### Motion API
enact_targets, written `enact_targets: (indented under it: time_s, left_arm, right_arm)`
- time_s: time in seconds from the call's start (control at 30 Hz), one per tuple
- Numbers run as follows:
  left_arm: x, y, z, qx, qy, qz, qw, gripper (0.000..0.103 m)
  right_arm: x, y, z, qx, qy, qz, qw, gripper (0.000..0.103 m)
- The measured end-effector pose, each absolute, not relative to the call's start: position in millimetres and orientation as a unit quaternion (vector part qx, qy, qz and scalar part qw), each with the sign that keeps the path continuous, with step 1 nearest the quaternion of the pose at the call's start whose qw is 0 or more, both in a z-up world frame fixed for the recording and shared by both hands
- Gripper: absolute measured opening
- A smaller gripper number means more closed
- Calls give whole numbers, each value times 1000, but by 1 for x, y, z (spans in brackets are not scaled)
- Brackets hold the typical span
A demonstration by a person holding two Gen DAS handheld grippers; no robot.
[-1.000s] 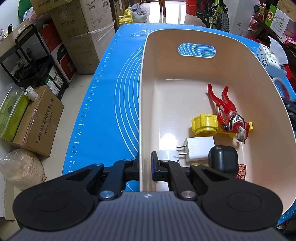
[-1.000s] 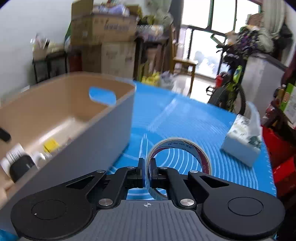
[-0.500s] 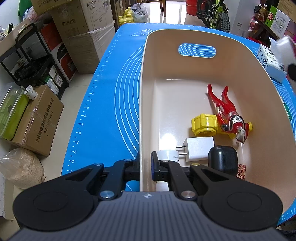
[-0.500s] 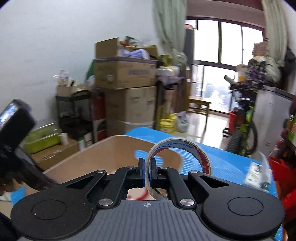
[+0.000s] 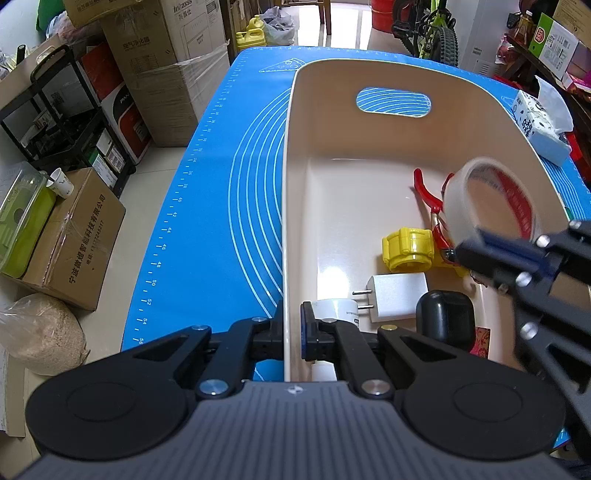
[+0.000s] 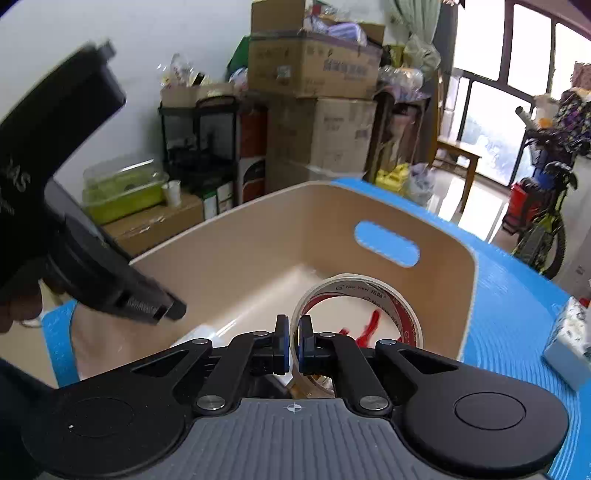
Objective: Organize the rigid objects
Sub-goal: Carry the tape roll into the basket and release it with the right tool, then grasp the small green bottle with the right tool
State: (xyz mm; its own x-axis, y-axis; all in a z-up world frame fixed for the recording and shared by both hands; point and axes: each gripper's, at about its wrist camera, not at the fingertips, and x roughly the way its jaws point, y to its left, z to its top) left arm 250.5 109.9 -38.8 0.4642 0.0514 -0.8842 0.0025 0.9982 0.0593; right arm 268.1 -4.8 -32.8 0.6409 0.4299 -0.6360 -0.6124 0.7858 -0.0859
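A beige plastic bin [image 5: 369,74] stands on a blue mat [image 5: 236,184]. My left gripper [image 5: 292,332] is shut on the bin's near left wall. My right gripper [image 6: 293,345] is shut on a roll of clear tape [image 6: 356,312] and holds it above the bin's inside; gripper and tape roll [image 5: 491,199] also show at the right of the left wrist view. In the bin lie a red toy figure [image 5: 428,199], a yellow ring-shaped toy [image 5: 406,249], a white plug charger [image 5: 397,295], a black case [image 5: 445,317] and a white round object [image 5: 338,308].
A tissue pack [image 5: 535,125] lies on the mat to the right of the bin. Cardboard boxes [image 5: 162,66], a black rack [image 5: 55,110] and a bicycle [image 5: 428,26] stand around the table. The left gripper's body [image 6: 55,221] fills the left of the right wrist view.
My right gripper carried the tape roll up from the mat beside the bin to above its inside. My left gripper kept its hold on the bin wall.
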Motion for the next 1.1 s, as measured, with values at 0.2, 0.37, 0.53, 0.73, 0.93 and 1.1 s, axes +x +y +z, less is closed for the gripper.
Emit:
enact_targets:
  time_s: [0.2,0.37,0.53,0.73,0.93,1.1]
  left_arm:
    - [250,110,-39,26,517,15,855,7]
    - [250,112,-39,28,517,16,855,7]
    - [251,112,-39,28,517,17,855,7]
    - [251,112,-39,28,517,17,855,7]
    - [251,111,-39,29,517,18,855,8]
    - [250,111,-39,32,517,20,855,8]
  right_arm:
    - [268,-10,-39,-145,321,287,891,21]
    - [266,-19,-36,-125,316,279,898,44]
    - [267,-31,-26,-95,293,263,914,54]
    - [267,-59,-5,-68,243,206,945,69]
    - [282,-113,-12,-45,228,100,967,78]
    - [300,-164,-48,7,251,20,968,78]
